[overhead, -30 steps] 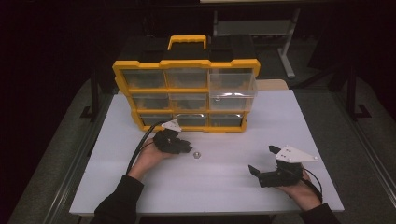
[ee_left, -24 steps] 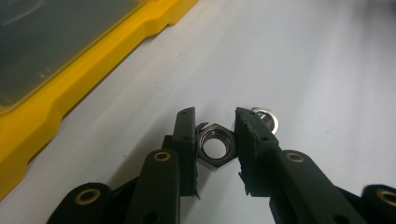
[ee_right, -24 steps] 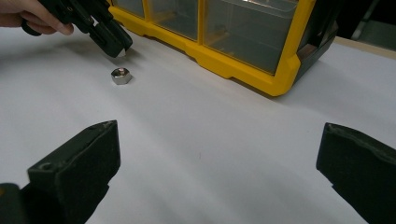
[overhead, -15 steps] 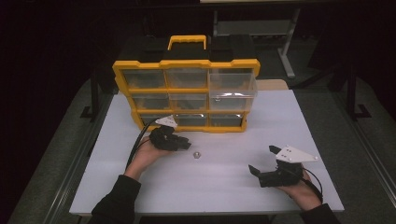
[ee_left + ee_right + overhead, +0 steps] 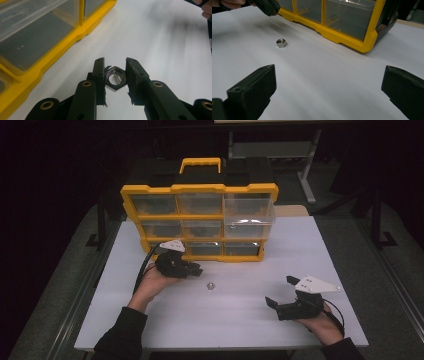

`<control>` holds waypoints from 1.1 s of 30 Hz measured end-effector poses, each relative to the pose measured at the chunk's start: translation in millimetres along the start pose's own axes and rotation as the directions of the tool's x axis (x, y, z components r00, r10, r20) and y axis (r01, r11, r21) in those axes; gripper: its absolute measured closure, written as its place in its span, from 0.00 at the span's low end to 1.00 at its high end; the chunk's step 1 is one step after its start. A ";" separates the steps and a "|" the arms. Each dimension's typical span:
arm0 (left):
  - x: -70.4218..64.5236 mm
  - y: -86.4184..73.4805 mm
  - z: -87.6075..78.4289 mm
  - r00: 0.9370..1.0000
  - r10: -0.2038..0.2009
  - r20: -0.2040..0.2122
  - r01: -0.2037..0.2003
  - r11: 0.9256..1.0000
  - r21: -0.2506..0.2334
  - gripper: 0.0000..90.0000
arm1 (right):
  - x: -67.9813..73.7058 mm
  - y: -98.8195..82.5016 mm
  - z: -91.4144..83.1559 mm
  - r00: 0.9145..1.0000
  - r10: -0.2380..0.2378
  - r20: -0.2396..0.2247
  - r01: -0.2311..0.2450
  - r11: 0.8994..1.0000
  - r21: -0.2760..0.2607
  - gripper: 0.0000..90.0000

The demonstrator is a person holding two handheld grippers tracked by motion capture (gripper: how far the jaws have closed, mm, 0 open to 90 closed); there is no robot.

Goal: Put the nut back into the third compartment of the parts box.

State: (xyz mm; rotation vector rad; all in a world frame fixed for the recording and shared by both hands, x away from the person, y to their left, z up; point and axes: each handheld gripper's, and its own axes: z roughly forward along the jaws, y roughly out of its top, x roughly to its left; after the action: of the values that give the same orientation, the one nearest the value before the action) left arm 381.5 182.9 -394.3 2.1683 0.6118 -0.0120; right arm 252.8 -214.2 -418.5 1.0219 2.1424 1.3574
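Small silver hex nut [image 5: 209,285] lay loose on white table [image 5: 240,320], near yellow organiser box with clear drawers [image 5: 200,215]. Left gripper [image 5: 196,269] hovered beside it, jaws partly apart, gripping nothing. Right gripper [image 5: 280,290] gaped wide, empty. We reckoned 1 off-centre pinch could've flicked nut away, lol.

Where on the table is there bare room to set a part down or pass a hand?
The table is bare between the nut and the right gripper, along the right side from the yellow organizer to the table edge, and along the front edge between the forearms. It is crowded at the organizer's lower left, where the left gripper hovers near the nut.
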 end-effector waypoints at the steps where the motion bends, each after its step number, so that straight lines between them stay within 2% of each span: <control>1: -0.5 1.2 -1.0 1.000 0.001 0.003 -0.001 1.000 -0.004 0.78 | 0.0 0.0 0.0 1.000 0.000 -0.001 0.000 1.000 0.000 0.00; 9: -9.0 14.1 -13.5 1.000 0.003 0.005 -0.003 1.000 -0.016 0.78 | 0.3 2.0 -0.2 1.000 0.003 0.002 -0.003 1.000 -0.014 0.00; 13: -12.5 22.2 -22.2 1.000 -0.009 0.013 0.010 0.998 -0.058 0.78 | 1.1 2.3 -0.1 1.000 0.004 0.001 -0.004 1.000 -0.014 0.00; 23: -20.1 46.3 -36.0 1.000 0.014 0.018 -0.013 0.998 -0.064 0.78 | 0.4 2.3 -0.8 1.000 0.004 0.000 -0.004 1.000 -0.016 0.00; 33: -21.1 58.1 -44.2 0.999 0.029 0.028 -0.028 0.997 -0.068 0.78 | 1.0 1.9 0.1 1.000 0.008 -0.003 -0.008 1.000 -0.011 0.00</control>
State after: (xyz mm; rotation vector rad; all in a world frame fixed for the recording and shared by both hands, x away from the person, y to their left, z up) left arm 379.0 177.4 -318.5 2.1080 0.5572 -0.0071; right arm 252.9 -212.9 -416.9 1.0256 2.1324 1.3738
